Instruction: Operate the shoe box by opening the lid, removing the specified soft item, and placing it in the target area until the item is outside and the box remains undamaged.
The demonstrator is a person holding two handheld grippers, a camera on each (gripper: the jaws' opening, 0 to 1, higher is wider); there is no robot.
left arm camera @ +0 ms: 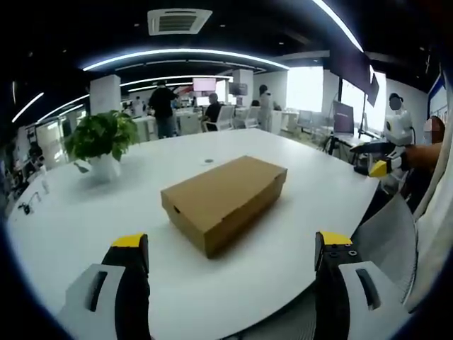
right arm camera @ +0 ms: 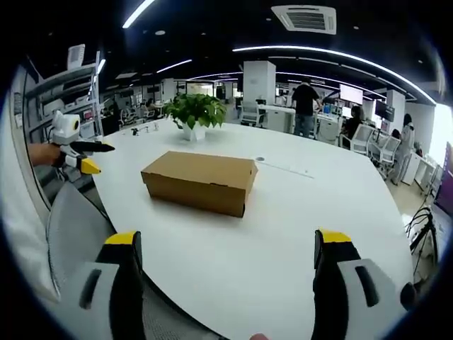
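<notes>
1. While its lid is closed, the shoe box [left arm camera: 224,201] lies mid-table [left arm camera: 297,177], near a potted plant [left arm camera: 103,142].
2. The left gripper [left arm camera: 233,248] is spread wide, holding nothing.
3. The right gripper [right arm camera: 226,248] likewise gapes, holding nothing.

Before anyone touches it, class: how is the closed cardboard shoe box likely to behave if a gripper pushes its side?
The shoe box sits flat on the smooth white table, so it would probably slide, not tip. Its low, wide shape suggests stability. Thin cardboard walls may dent under hard pressure.
</notes>
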